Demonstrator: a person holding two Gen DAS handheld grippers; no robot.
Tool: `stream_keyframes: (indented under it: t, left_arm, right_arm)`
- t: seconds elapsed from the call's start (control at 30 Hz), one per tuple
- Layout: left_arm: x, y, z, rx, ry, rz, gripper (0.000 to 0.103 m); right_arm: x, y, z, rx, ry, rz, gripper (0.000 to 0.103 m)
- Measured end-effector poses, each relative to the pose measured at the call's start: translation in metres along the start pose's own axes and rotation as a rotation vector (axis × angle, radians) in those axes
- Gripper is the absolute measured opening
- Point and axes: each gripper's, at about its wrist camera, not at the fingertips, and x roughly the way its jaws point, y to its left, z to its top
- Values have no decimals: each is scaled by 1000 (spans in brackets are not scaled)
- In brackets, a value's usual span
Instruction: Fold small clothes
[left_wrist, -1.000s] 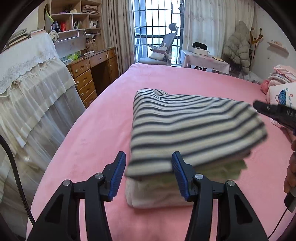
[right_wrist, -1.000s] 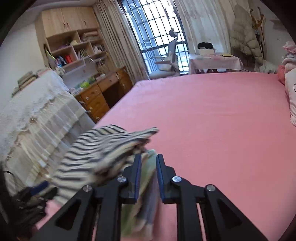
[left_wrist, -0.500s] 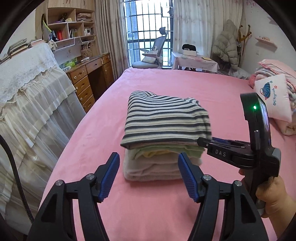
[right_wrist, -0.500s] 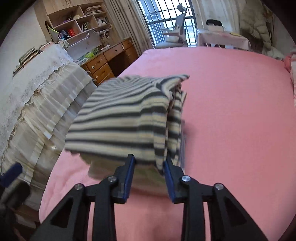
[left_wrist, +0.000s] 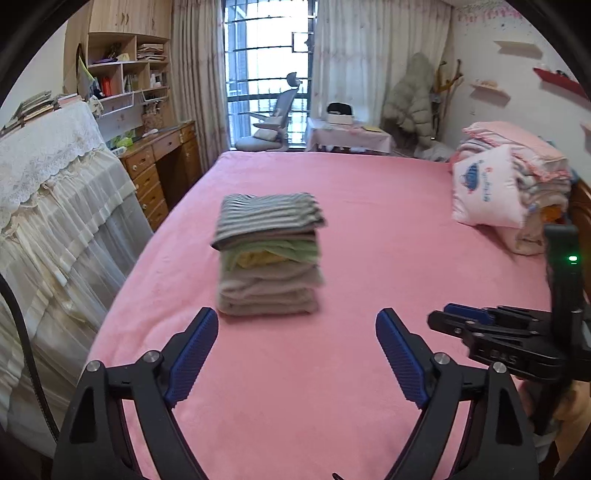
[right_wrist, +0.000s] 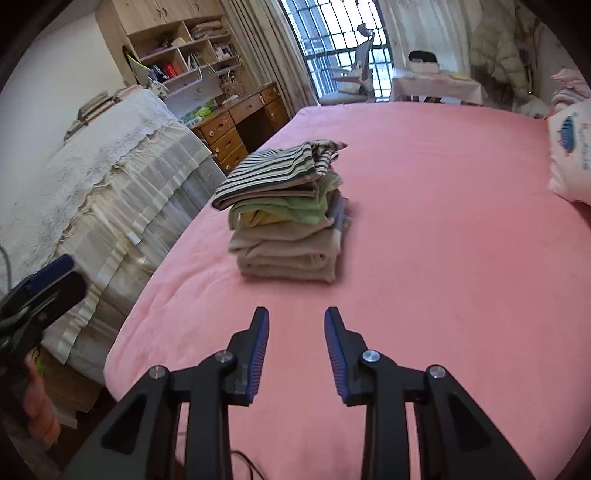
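Note:
A stack of folded clothes (left_wrist: 267, 258) sits on the pink bed (left_wrist: 369, 229), with a striped garment (left_wrist: 267, 214) on top, green and yellow pieces below, beige ones at the bottom. It also shows in the right wrist view (right_wrist: 291, 218). My left gripper (left_wrist: 295, 343) is wide open and empty, pulled back from the stack. My right gripper (right_wrist: 295, 332) is open and empty, also back from the stack; it shows at the right in the left wrist view (left_wrist: 480, 321).
A pile of pink pillows and bedding (left_wrist: 513, 188) lies at the bed's right. A lace-covered piece of furniture (left_wrist: 55, 192) stands along the left edge, with a wooden desk (left_wrist: 162, 162) and shelves behind. A chair and small table stand by the window.
The striped garment was set on top of the stack and let go. Both grippers opened wider and drew back from the stack toward the near edge of the bed.

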Motion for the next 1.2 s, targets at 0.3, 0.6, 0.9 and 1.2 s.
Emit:
stream_keyframes:
  t: [0.3, 0.6, 0.9, 1.2]
  left_arm:
    - [-94, -66, -69, -44, -13, -61, 95]
    - [-115, -121, -135, -72, -12, -33, 97]
    - [-103, -178, -169, -32, -19, 14, 98]
    - [-91, -196, -179, -16, 38, 26, 102]
  right_arm:
    - [-151, -23, -96, 36, -102, -67, 41]
    - [-211, -39, -185, 60, -233, -213, 46]
    - [-214, -46, -222, 85, -290, -318, 62]
    - [-199, -53, -224, 81, -248, -339, 63]
